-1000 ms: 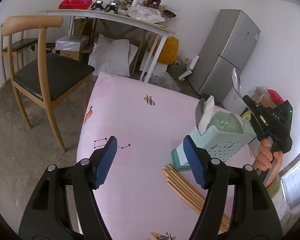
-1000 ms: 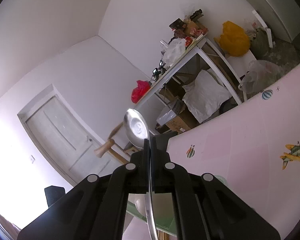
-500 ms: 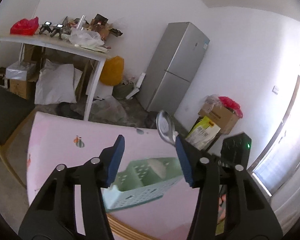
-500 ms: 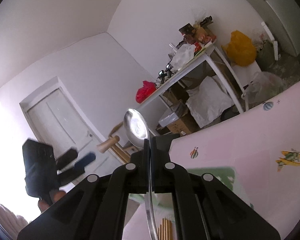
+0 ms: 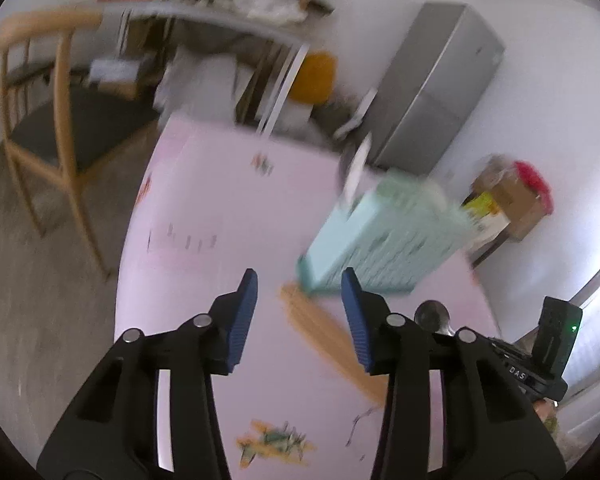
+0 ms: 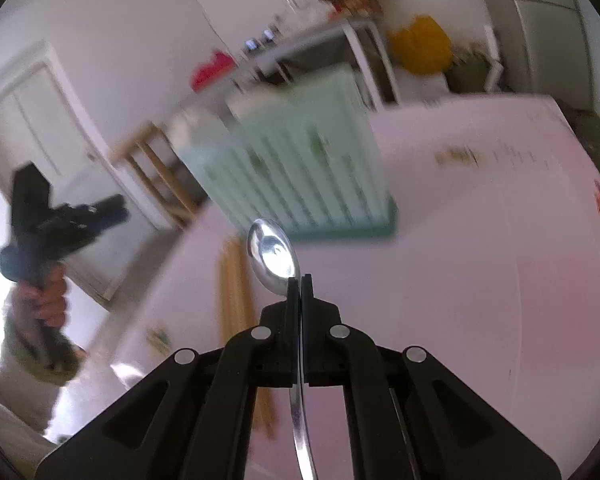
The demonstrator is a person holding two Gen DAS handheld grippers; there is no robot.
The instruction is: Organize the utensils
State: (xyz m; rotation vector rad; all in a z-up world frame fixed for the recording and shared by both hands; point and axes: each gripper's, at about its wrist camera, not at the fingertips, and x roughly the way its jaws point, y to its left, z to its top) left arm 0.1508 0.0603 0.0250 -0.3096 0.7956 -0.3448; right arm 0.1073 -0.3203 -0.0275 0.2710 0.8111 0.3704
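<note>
Moved since half a second back: both views have swung downward, so the tabletop now fills them and the caddy sits further up.

Left wrist view. Left gripper (image 5: 300, 312): jaws closing, blue pads still apart, nothing between them. Chopsticks (image 5: 332, 340): a blurred bundle lying flat on the pink table (image 5: 220, 208), just past and under the fingertips; long axis runs diagonally from near the caddy's base down toward the lower right. Mint utensil caddy (image 5: 384, 240): upright beyond the bundle, upper right of the tips, with a pale utensil (image 5: 354, 172) standing out of its far end. Right gripper's body (image 5: 540, 360): low at the right edge, with the bowl of its spoon (image 5: 432, 314) just showing.

Right wrist view. Right gripper (image 6: 300, 280): jaws pressed together on the spoon (image 6: 272, 256), handle running back between them, bowl pointing forward. Caddy (image 6: 300, 168): straight ahead of the bowl, near, not touching. Chopsticks (image 6: 234, 292): left of the spoon, lengthwise toward the caddy. Left gripper (image 6: 60, 216): far left, held by a hand (image 6: 46, 300).

Judgement: the spoon needs to travel forward and up into the caddy; the left gripper is nearer the chopsticks.
</note>
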